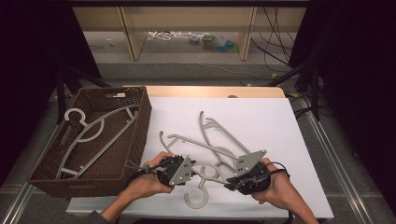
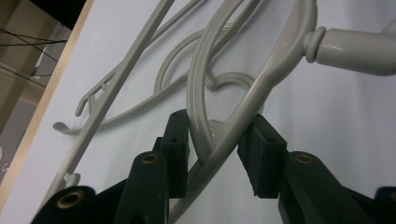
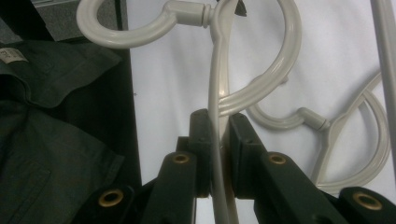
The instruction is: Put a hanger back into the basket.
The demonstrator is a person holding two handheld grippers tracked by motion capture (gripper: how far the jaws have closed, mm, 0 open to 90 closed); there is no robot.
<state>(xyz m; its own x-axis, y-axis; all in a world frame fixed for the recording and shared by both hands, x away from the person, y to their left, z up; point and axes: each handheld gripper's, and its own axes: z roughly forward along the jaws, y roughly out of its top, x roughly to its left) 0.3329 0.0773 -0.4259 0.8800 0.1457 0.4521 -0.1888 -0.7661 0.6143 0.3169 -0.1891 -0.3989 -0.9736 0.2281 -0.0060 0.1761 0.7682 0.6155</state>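
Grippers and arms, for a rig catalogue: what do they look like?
Left gripper and right gripper are black, each topped by a grey three-cornered plate, with a black cable trailing. Black jaws show brass-coloured rivets and blocky pads. The forearms are bare; a dark sleeve edges the left one.

lab: black curtains (image 1: 28, 56), floor cables (image 1: 275, 46)

Three pale grey plastic hangers (image 1: 212, 149) in a tangled heap just right of the brown wicker basket (image 1: 140, 126), hooks overlapping, one hook (image 1: 197, 196) curling toward the near edge. Two more grey hangers (image 1: 93, 135) flat inside that basket.
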